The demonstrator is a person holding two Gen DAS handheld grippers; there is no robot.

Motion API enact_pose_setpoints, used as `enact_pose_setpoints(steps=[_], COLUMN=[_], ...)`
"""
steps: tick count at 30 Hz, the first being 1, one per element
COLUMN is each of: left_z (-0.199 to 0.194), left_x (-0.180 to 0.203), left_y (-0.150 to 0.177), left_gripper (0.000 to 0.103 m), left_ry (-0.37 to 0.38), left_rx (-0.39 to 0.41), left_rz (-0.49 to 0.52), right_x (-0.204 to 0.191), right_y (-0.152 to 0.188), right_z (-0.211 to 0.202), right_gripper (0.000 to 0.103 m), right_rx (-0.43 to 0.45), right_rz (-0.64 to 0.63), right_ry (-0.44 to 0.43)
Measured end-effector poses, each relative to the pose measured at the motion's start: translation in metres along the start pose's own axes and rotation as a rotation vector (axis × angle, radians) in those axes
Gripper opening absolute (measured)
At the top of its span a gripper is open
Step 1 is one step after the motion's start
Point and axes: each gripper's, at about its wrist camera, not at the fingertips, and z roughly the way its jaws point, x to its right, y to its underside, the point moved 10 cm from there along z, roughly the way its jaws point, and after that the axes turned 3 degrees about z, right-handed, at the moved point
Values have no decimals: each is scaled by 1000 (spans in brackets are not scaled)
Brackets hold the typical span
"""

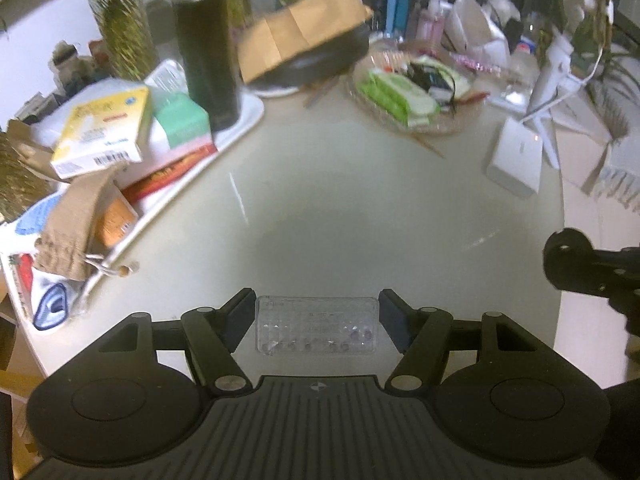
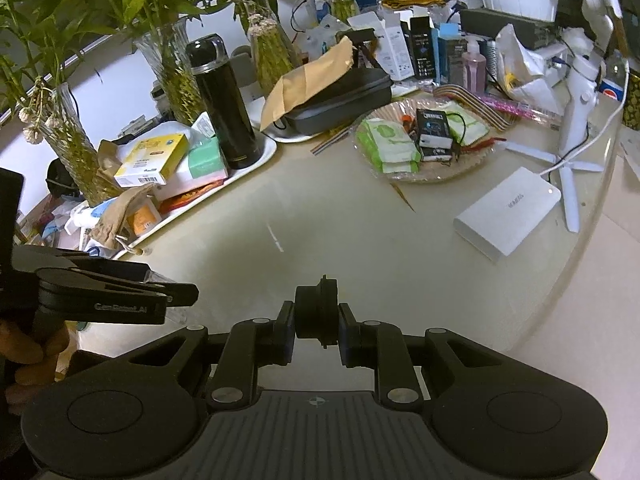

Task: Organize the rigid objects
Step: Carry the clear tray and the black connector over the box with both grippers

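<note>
"What does my left gripper (image 1: 318,320) look like from here?"

"Matte black: ribbed centre plate with a small crosshair mark, round discs either side, silver pivot pins on the linkages."

"And my right gripper (image 2: 316,334)?"

"Same build; the left one's side carries pale lettering."

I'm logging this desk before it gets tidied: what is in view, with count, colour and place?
Clear plastic case: 1, transparent, between the left fingers.
Black round part: 1, black, clamped by the right fingers.
Flask: 1, black, upright on the white tray.
Yellow box: 1, yellow, on the tray's pile.
Black zip case: 1, black, under a brown envelope.
Glass dish: 1, clear, holding green packets.
White box: 1, white, table right.
Plant vases: several, green stems, behind the tray.
Left hand-held gripper: 1, black, shut on the case.
Right hand-held gripper: 1, black, shut.
</note>
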Motion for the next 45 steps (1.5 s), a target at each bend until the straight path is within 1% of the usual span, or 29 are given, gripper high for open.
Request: enact_pose_setpoints(steps=[11, 14, 16, 25, 29, 33, 42, 45], left_z=[-29, -37, -42, -60, -63, -67, -80, -84], left_x=[-19, -26, -30, -47, -51, -53, -57, -57], left_y=[-3, -2, -1, 5, 7, 11, 13, 13], left_gripper=[67, 66, 67, 67, 66, 67, 67, 67], left_ry=[-25, -28, -35, -51, -45, -43, -39, -23], left_rx=[116, 141, 153, 187, 184, 168, 122, 101], left_rz=[-30, -46, -54, -87, -93, -98, -118, -124], right_x=[-31, -39, -43, -66, -75, -82, -93, -97], right_y=[-11, -13, -15, -18, -18, -17, -13, -11], right_z=[4, 7, 8, 9, 9, 7, 2, 0], right_gripper=[24, 24, 24, 24, 24, 24, 24, 24], right_rx=[23, 28, 31, 39, 42, 26, -77, -103], right_rz=[-68, -92, -101, -124, -134, -138, -137, -136], right_ry=[-7, 14, 24, 11, -3, -20, -29, -32])
